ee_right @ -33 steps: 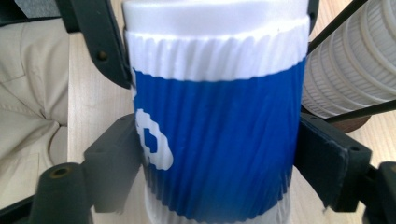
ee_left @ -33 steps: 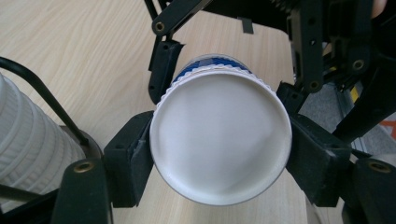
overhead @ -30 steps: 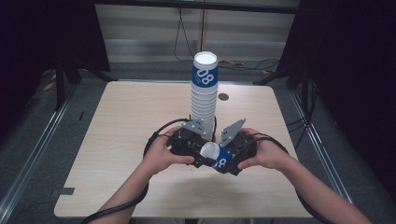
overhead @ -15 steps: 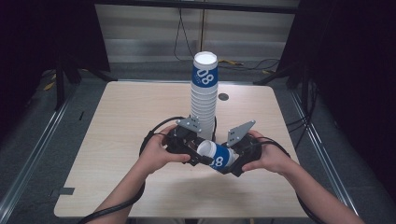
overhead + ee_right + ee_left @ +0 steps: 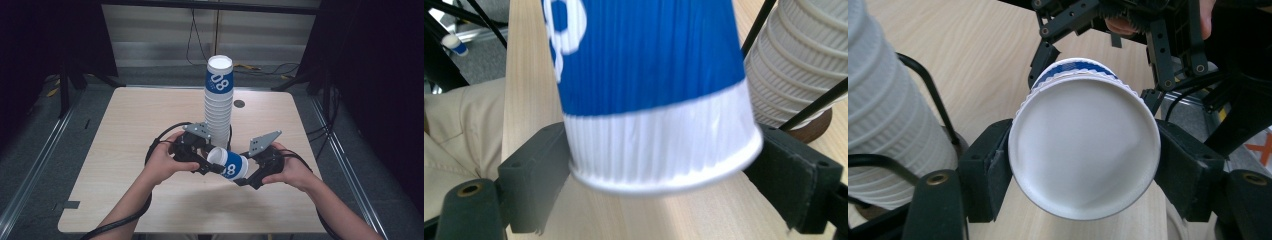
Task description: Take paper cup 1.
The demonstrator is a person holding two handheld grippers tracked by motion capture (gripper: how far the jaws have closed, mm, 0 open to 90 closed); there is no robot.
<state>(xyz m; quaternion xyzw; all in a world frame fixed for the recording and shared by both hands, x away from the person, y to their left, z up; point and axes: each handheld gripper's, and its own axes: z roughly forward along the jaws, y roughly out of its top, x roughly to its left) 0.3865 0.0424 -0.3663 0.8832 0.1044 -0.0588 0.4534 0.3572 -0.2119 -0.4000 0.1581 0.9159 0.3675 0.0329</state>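
Observation:
A blue and white paper cup (image 5: 230, 166) printed "08" lies on its side just above the table, held between both grippers. My left gripper (image 5: 210, 162) is shut on its left end. In the left gripper view the cup's white round end (image 5: 1082, 150) faces the camera with a pad pressed on each side of it. My right gripper (image 5: 246, 176) is shut on the other end. In the right gripper view its jaws clamp the white ribbed band (image 5: 664, 145) below the blue part. A tall stack of cups (image 5: 219, 107) stands right behind the grippers.
The light wooden table (image 5: 130, 125) has a small dark disc (image 5: 239, 104) near the stack. The stack (image 5: 799, 60) rests on a round wooden base (image 5: 816, 122). Black cables loop around the left hand (image 5: 162, 162). Dark floor and rails surround the table.
The right hand has drawn a little right and toward the person. The cup has tipped from facing upward to lying more level. The left hand has barely moved.

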